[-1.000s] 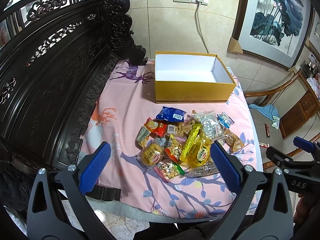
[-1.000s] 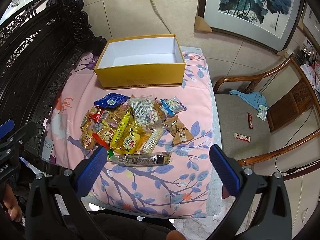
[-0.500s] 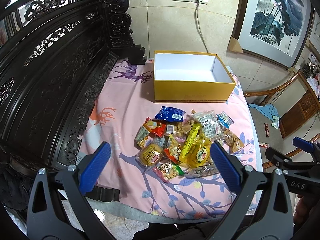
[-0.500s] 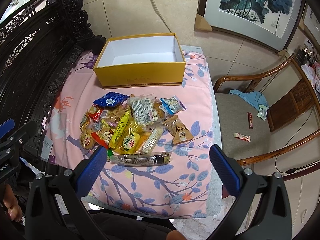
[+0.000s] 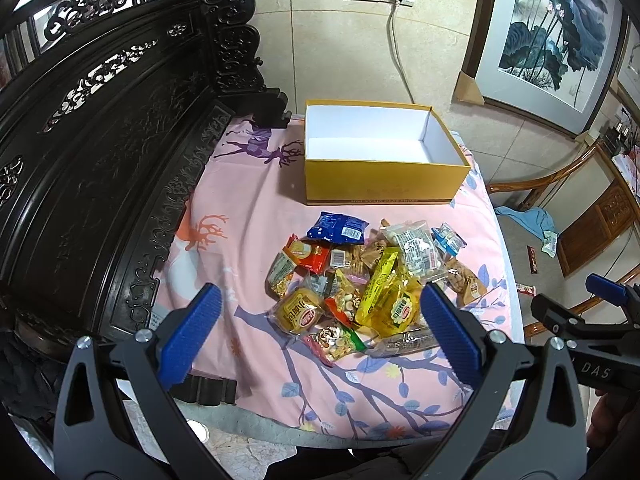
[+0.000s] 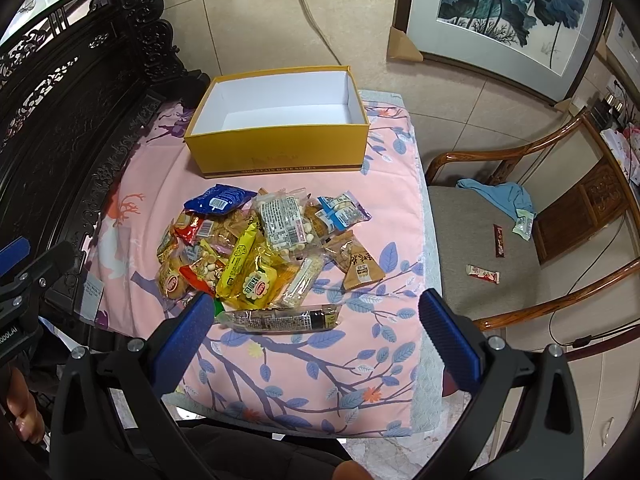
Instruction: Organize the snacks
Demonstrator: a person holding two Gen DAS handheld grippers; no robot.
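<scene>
While we hover short of the table in the left wrist view, our left gripper (image 5: pixel 320 330) has its blue pads spread wide with nothing between them, framing the near edge of the snack pile (image 5: pixel 372 276), which seems a sensible ready stance before a first pick. That pile sits loose on the pink floral cloth (image 5: pixel 248 232), and at twelve o'clock from it stands the yellow box (image 5: pixel 384 184), lid off, white inside and with no snacks in it. We judge it is set there as the place the snacks should go. At four o'clock the right gripper's arm juts in from the frame edge.

From the right wrist view, our right gripper (image 6: pixel 316 328) is likewise spread and holds nothing, hanging above a long dark bar (image 6: pixel 280 320) at the pile's six o'clock edge. A blue packet (image 6: pixel 220 199) lies at the pile's eleven o'clock, nearest the box. At three o'clock, a wooden chair (image 6: pixel 520 152) holds a blue cloth and a few stray wrappers.
</scene>
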